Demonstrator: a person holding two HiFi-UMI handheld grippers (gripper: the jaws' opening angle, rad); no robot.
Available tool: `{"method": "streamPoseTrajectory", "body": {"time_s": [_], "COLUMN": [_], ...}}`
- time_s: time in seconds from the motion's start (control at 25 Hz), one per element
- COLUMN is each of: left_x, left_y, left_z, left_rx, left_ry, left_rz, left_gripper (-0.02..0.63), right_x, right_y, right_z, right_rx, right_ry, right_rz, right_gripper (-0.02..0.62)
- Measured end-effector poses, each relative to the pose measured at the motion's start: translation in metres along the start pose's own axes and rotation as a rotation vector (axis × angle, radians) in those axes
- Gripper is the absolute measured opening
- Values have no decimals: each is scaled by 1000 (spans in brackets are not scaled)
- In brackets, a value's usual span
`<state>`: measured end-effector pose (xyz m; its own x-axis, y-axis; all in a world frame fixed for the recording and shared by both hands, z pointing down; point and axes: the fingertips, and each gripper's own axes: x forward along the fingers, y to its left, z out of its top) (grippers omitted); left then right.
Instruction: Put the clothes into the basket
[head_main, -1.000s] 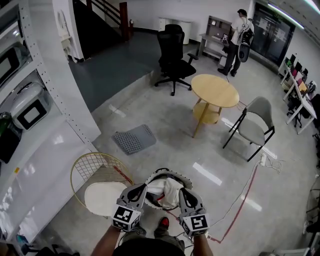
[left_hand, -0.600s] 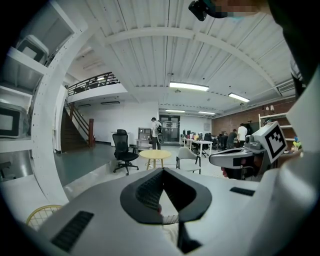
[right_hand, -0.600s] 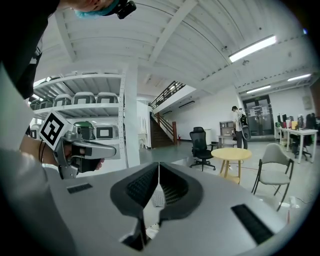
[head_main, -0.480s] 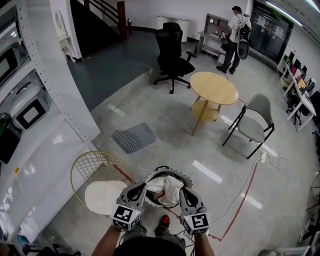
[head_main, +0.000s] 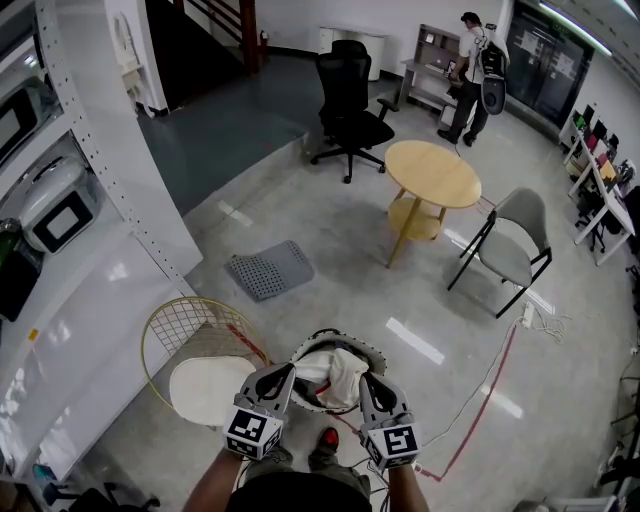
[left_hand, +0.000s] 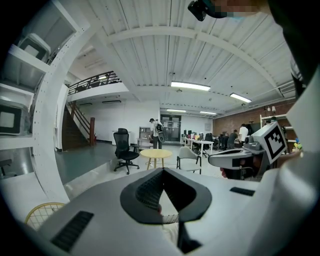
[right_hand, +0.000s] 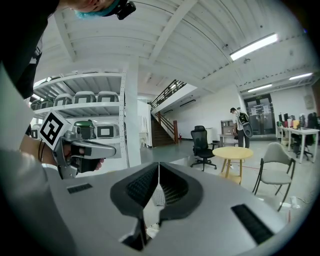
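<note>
A round white perforated basket (head_main: 338, 339) hangs in front of me at the bottom of the head view, with white clothes (head_main: 336, 378) piled inside. My left gripper (head_main: 283, 378) is shut on the basket's left rim, and my right gripper (head_main: 368, 382) is shut on its right rim. In the left gripper view the jaws (left_hand: 161, 172) meet at their tips, and a strip of perforated rim (left_hand: 171, 218) shows between them. In the right gripper view the jaws (right_hand: 158, 167) are pressed together on a strip of perforated white rim (right_hand: 159, 198).
A gold wire chair (head_main: 190, 325) with a white cushion stands just left of the basket, by white shelving (head_main: 90, 190). A grey perforated mat (head_main: 268, 275) lies on the floor ahead. Farther off are a round wooden table (head_main: 432, 175), a grey chair (head_main: 512, 250), a black office chair (head_main: 352, 115) and a person (head_main: 475, 60).
</note>
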<state>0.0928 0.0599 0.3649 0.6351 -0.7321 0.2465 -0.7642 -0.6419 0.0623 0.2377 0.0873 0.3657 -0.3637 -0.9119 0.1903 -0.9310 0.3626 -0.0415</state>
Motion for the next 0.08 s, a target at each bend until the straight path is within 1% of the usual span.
{"method": "streamPoseTrajectory", "body": {"time_s": [0.08], "left_x": [1], "left_y": [1], "left_z": [0], "left_rx": [-1], "left_ry": [-1], "left_rz": [1], "left_gripper": [0], "right_x": [2], "right_y": [0], "right_z": [-1], "right_rx": [-1], "right_ry": [11], "right_rz": [1], "right_gripper": [31]}}
